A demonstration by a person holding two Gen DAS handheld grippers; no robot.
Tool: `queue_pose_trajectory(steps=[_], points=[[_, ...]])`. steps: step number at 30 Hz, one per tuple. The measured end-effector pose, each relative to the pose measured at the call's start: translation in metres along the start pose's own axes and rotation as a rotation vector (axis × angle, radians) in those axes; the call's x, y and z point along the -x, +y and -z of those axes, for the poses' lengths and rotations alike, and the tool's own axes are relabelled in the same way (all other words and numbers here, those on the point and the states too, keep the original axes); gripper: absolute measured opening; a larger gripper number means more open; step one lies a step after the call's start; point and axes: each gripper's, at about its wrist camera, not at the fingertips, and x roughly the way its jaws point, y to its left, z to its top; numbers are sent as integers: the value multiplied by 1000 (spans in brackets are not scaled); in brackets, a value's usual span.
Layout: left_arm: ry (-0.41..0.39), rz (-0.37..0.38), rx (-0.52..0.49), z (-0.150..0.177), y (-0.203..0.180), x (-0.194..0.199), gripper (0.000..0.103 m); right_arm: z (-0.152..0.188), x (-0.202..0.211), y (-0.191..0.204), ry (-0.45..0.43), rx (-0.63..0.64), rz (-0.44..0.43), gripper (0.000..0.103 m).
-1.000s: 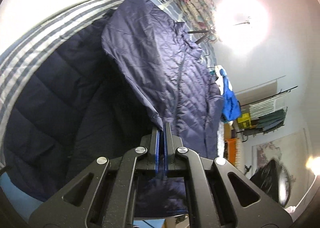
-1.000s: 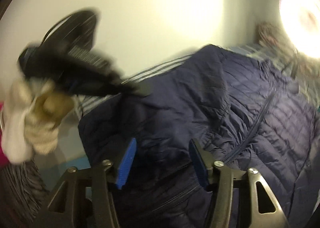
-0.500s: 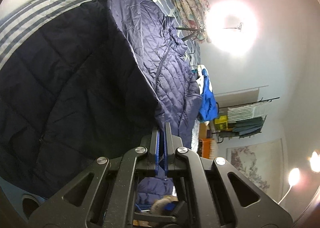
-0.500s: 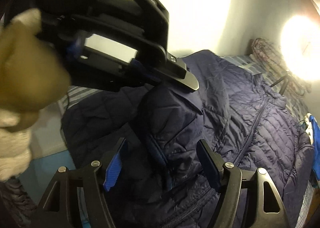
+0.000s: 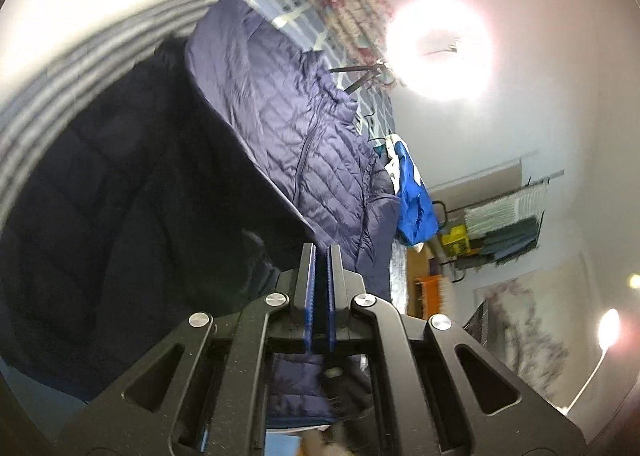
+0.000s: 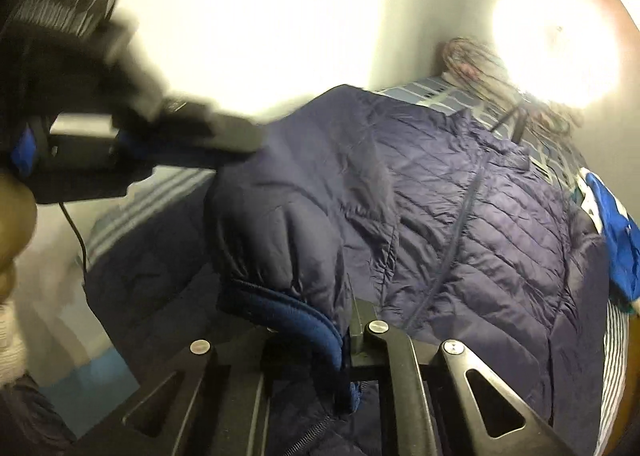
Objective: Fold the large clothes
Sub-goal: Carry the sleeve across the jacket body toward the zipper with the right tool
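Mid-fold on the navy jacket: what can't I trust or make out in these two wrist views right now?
- Right gripper: the jacket cuff drapes over its fingertips, so closure cannot be told.
- Left gripper: motion-blurred in the right wrist view.
- Left gripper's hold: pads nearly together; fabric between them too dark to confirm.
- Lamp: glare washes out the wall around it.
- Bed: stripes blurred.

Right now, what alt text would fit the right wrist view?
The right gripper is shut on the cuff of a navy quilted jacket spread on a striped bed. The blurred left gripper holds the jacket's edge at upper left; a blue garment lies at right.
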Motion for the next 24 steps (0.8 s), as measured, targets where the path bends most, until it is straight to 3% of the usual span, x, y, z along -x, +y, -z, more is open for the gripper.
queue_pose_trajectory(steps=[5, 11, 15, 24], points=[[-116, -101, -153, 1, -14, 36, 1, -18, 11, -21, 5, -62, -14, 6], [-207, -243, -217, -9, -8, 43, 1, -34, 14, -69, -29, -178, -79, 6], [-190, -334, -258, -12, 1, 15, 1, -47, 3, -107, -31, -241, -110, 6], [-124, -413, -289, -31, 22, -67, 1, -72, -35, -208, -47, -380, -127, 6]])
